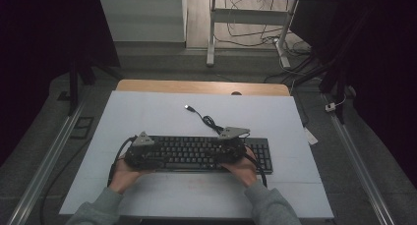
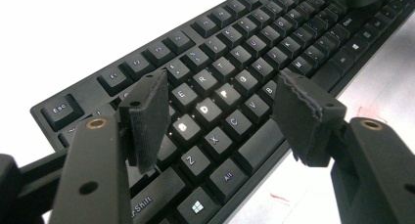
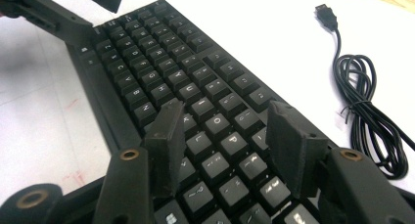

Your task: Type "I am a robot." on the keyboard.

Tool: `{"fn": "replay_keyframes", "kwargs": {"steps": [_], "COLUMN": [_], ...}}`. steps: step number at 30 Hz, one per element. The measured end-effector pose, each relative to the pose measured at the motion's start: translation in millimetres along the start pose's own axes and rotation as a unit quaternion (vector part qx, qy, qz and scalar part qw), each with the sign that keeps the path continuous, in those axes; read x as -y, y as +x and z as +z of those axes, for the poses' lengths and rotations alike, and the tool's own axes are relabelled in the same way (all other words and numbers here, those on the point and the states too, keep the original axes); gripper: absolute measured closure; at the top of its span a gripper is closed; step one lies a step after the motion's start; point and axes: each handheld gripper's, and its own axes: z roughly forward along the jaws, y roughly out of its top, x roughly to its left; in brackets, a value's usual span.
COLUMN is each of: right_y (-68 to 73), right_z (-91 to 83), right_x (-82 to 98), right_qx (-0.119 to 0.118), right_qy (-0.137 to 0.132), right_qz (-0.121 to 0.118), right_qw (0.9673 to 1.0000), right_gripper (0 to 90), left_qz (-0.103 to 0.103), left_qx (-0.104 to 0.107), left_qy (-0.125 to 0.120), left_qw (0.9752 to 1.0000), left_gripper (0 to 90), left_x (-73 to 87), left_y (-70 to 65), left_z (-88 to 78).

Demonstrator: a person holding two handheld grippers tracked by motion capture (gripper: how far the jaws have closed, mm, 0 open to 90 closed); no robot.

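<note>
From the high view, a black keyboard (image 1: 196, 154) lies on a white table (image 1: 147, 117), with its long side running left to right in front of the person. The left gripper (image 1: 140, 154) sits over the left end of the keyboard. The right gripper (image 1: 231, 149) sits over the keys right of the middle, with the number keys further right of it. A black cable (image 1: 209, 121) lies just behind the keyboard, with its plug on the far side.

In the left gripper view, the two fingers (image 2: 147, 119) stand wide apart and hold nothing. The keyboard (image 2: 235, 72) is right under them, and the letter keys show in the gap between them. The fingers are just above the keys, and I cannot tell if they touch. The keyboard's long side runs away from this gripper, up and to the right.

In the right gripper view, the fingers (image 3: 169, 141) are wide apart too, and nothing is pinched. The keyboard (image 3: 161, 72) is under them, and its long side runs away up and to the left, toward the left gripper (image 3: 68, 11). The coiled cable (image 3: 367, 106) lies to the right of the keyboard.

Each gripper is close to its own half of the keyboard, so I think each one would press the keys on its own side
</note>
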Motion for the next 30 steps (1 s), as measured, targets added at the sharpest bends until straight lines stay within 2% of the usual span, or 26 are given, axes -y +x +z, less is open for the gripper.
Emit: {"fn": "replay_keyframes", "kwargs": {"steps": [3,8,11,30], "right_y": [-1.0,-2.3,-1.0,-1.7], "right_z": [6.4,17.1,22.9,41.0], "right_x": [-3.1,-7.8,-8.3,-7.9], "right_qx": [-0.001,-0.014,-0.012,-0.013], "right_qy": [0.002,0.014,0.029,0.048], "right_qz": [0.003,0.0,-0.01,-0.012], "right_qw": [1.0,0.9998,0.9995,0.9987], "right_gripper": [57.1,79.5,87.8,89.5], "left_qz": [0.0,0.0,0.0,0.0], "left_qx": [0.0,0.0,0.0,-0.002], "left_qy": [-0.001,0.001,0.003,0.007], "left_qw": [1.0,1.0,1.0,1.0], "left_gripper": [38.2,38.0,37.9,37.2], "left_x": [-0.1,0.0,0.0,0.8], "left_y": [-0.5,-0.1,-0.3,-0.1], "left_z": [-0.2,0.8,1.5,2.8]}}
